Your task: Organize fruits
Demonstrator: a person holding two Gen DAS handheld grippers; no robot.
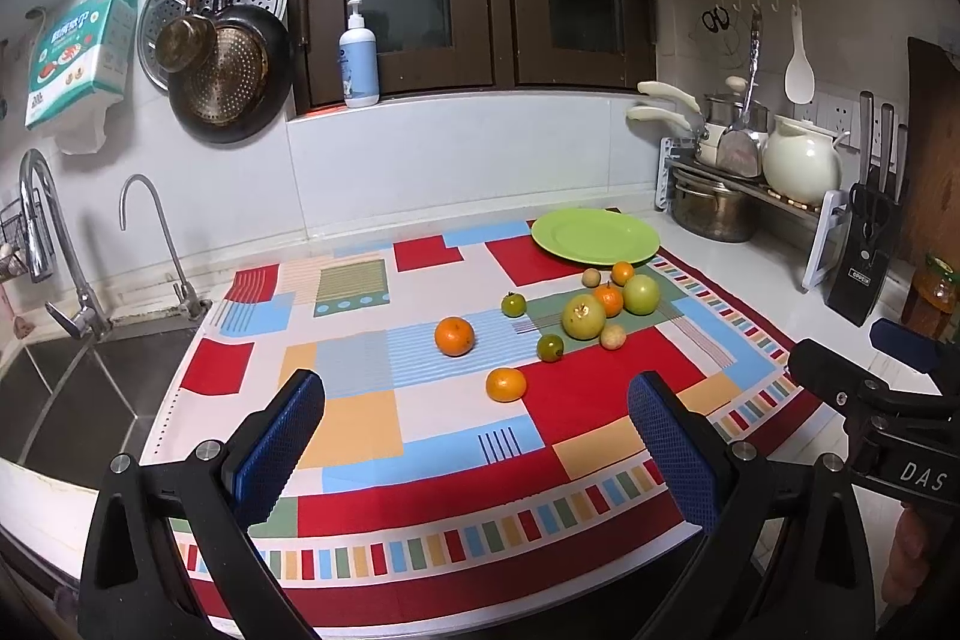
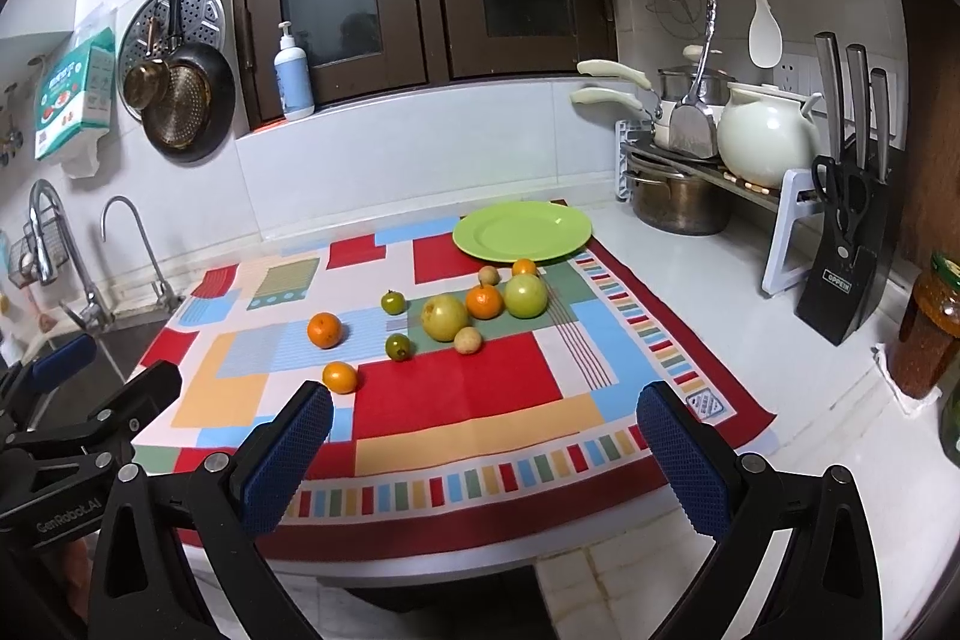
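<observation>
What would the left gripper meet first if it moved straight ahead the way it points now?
Probably the nearest small orange citrus fruit on the patchwork cloth; the open left gripper holds nothing, though depth is uncertain.

White kitchen counter [image 2: 690, 292] carries a colour-block cloth [image 2: 456, 400] at centre, a pot rack [image 2: 780, 220], a knife block [image 2: 840, 274] and a jar [image 2: 927, 334] on the right; sink [image 1: 72, 400] set in its left end.

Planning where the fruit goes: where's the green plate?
The green plate sits at the cloth's far right corner, behind the fruit cluster, near the steel pot.
</observation>
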